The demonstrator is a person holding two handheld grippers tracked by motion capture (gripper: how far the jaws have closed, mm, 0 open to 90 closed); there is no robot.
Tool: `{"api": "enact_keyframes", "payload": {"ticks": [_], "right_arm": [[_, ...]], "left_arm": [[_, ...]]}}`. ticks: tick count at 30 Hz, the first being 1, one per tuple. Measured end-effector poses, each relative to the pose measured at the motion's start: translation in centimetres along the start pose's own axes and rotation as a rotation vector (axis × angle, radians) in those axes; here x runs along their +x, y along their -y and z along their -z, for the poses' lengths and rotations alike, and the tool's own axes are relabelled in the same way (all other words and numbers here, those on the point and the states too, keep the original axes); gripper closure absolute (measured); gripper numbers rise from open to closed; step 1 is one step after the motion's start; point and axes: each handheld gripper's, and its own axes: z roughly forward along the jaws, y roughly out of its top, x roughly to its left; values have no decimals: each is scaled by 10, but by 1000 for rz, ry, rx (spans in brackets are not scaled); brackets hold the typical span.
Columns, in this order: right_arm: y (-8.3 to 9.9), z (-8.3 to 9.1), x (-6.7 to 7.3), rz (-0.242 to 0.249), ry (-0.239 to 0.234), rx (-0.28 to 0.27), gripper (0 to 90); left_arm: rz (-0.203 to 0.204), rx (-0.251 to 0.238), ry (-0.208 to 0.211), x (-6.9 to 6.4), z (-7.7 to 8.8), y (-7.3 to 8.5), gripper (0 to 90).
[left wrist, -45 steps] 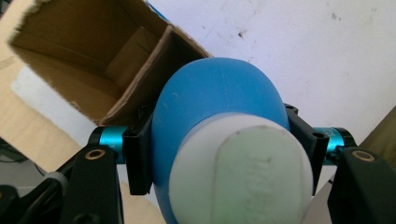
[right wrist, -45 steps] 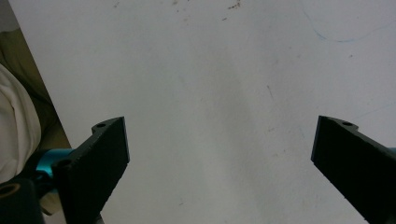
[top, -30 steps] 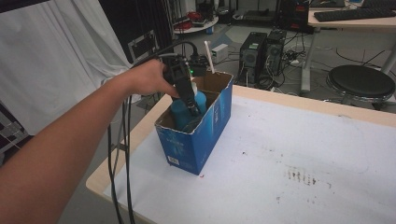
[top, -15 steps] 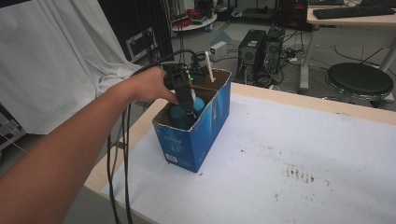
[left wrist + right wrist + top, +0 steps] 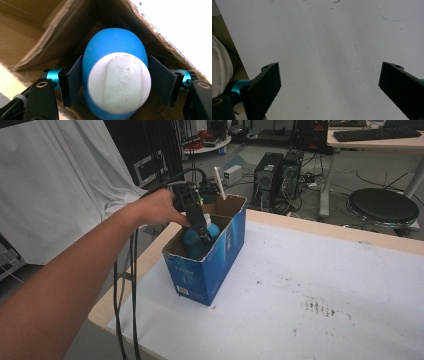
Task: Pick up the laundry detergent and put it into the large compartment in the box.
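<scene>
A blue cardboard box [image 5: 200, 275] stands open near the table's left edge. Inside it is a blue bottle [image 5: 192, 242] with a white cap [image 5: 120, 85]. A person's left hand holds my left gripper [image 5: 202, 237] down in the box. Its two black jaws press on either side of the blue bottle [image 5: 112, 45], close to a brown inner corner of the box [image 5: 62, 22]. My right gripper [image 5: 329, 75] hangs open over the bare white table cover [image 5: 324, 30] with nothing between its jaws.
A white stick [image 5: 219, 181] pokes up from the box's far end. Black cables [image 5: 125, 285] trail from the left gripper over the table's left edge. The white cover [image 5: 325, 285] stretches out to the right. Computer towers [image 5: 277, 172] and a stool [image 5: 382, 207] stand on the floor behind.
</scene>
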Motion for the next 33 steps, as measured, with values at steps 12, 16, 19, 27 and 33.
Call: {"api": "enact_keyframes", "payload": {"ticks": [12, 16, 19, 27, 33], "right_arm": [[-1, 0, 1, 7, 0, -2, 33], [0, 1, 1, 7, 1, -6, 33], [0, 2, 2, 4, 1, -5, 33], [1, 3, 3, 5, 6, -10, 33], [2, 4, 4, 4, 11, -14, 33]], "left_arm": [[5, -43, 3, 0, 13, 4, 275], [13, -72, 4, -1, 25, 7, 275], [12, -84, 3, -3, 31, 8, 275], [22, -124, -20, -22, 63, 1, 193], [-25, -128, 44, -35, 70, -13, 189]]}}
